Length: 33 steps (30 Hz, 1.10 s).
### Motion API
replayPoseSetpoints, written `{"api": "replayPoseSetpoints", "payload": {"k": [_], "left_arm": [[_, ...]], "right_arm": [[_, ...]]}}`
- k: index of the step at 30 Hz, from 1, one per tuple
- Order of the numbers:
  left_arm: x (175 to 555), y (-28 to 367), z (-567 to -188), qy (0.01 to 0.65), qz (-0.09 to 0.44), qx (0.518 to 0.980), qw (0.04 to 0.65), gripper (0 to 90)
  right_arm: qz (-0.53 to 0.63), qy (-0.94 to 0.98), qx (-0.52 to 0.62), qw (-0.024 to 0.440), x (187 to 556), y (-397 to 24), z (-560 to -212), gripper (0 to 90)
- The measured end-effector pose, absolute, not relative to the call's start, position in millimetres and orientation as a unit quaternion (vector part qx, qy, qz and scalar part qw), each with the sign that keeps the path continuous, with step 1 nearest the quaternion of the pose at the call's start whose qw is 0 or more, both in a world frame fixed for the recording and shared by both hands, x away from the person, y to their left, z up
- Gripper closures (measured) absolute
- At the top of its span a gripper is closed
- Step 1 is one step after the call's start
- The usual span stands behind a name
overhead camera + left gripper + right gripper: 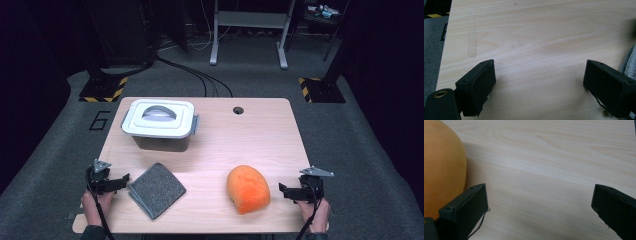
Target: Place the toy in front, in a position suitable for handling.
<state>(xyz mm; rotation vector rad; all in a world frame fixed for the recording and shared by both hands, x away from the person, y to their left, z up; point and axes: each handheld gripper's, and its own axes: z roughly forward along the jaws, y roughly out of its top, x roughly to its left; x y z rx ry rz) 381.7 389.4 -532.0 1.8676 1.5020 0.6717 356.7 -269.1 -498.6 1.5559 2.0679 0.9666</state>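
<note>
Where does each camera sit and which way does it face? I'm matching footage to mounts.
High view: above the person's side of the table, looking forward and down; forearms, left gripper and right gripper show.
Left gripper view: on the left gripper, along open jaws at bare wood, grey cloth at the edge.
Right gripper view: on the right gripper, orange object beside one jaw.
Shared: the tabletop.
</note>
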Motion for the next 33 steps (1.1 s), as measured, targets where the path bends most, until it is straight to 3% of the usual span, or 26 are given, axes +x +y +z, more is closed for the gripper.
{"api": "replayPoseSetpoints", "payload": {"k": [17,33], "left_arm": [[381.8,389.9,-531.4,0.571,0.254,0.713,0.318,10.6],[381.9,390.0,-531.4,0.571,0.254,0.713,0.318,10.6]], "right_arm": [[0.388,0.753,0.503,0.17,347.5,-224.7,-449.9,0.5],[0.392,0.781,0.465,0.142,343.1,-178.0,-447.8,0.4]]}}
